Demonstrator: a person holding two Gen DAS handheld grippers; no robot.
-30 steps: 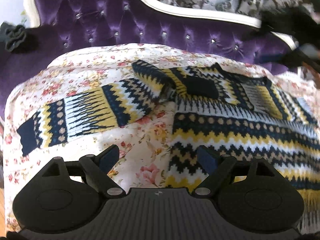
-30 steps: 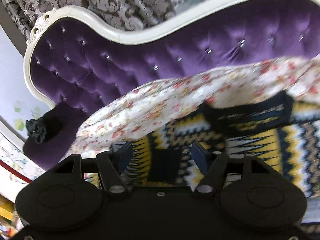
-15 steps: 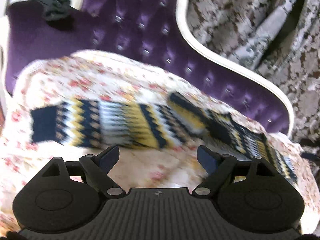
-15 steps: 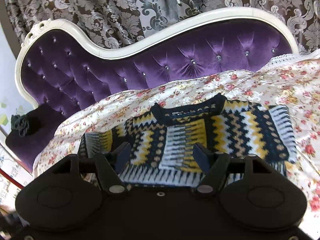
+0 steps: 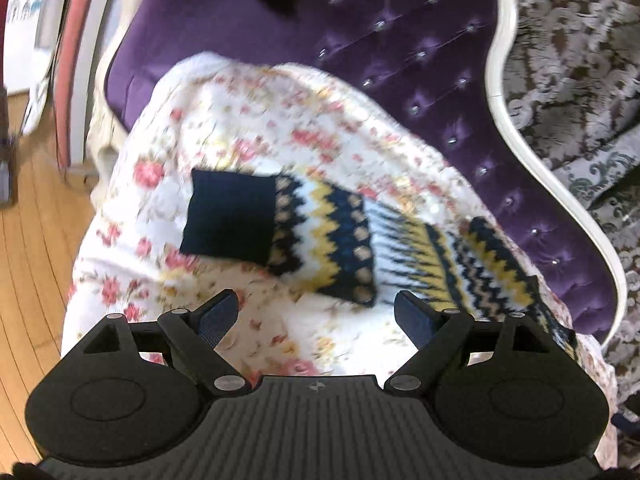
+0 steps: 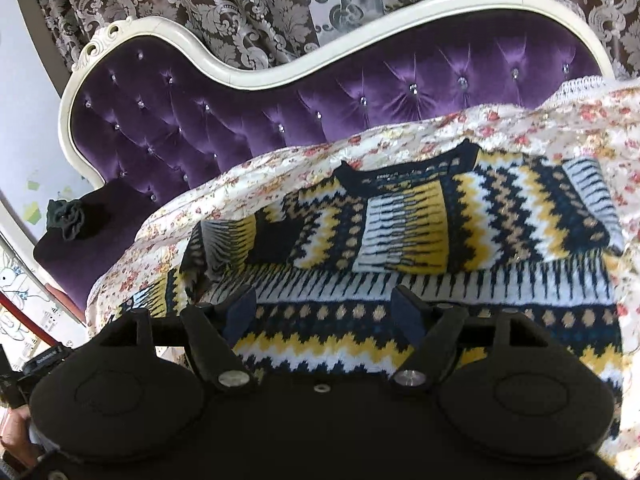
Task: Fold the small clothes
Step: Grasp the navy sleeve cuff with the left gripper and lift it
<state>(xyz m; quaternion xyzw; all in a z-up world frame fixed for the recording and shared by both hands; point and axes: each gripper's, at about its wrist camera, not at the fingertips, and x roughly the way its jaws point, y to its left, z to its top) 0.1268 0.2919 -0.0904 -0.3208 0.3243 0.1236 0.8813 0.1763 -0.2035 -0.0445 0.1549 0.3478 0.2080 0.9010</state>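
Note:
A small knitted sweater (image 6: 400,236), zigzagged in navy, yellow and white, lies flat on a floral cover (image 6: 280,168), collar toward the sofa back. One sleeve is folded across its chest. The other sleeve (image 5: 332,248) stretches out sideways and ends in a navy cuff (image 5: 230,216). My left gripper (image 5: 316,314) hovers open just short of that sleeve, with only the floral cover (image 5: 224,120) between its fingers. My right gripper (image 6: 324,314) is open over the sweater's lower body and grips nothing.
A purple tufted sofa back (image 6: 360,104) with a white frame rises behind the cover, with patterned curtains (image 6: 240,8) beyond it. A dark fabric rosette (image 6: 70,220) rests on the sofa arm. Wooden floor (image 5: 24,280) lies past the cover's left edge.
The left view has swung and rolled along the outstretched sleeve from the sweater's body to its navy cuff. The right view now looks over the sweater's chest and lower body instead of its collar.

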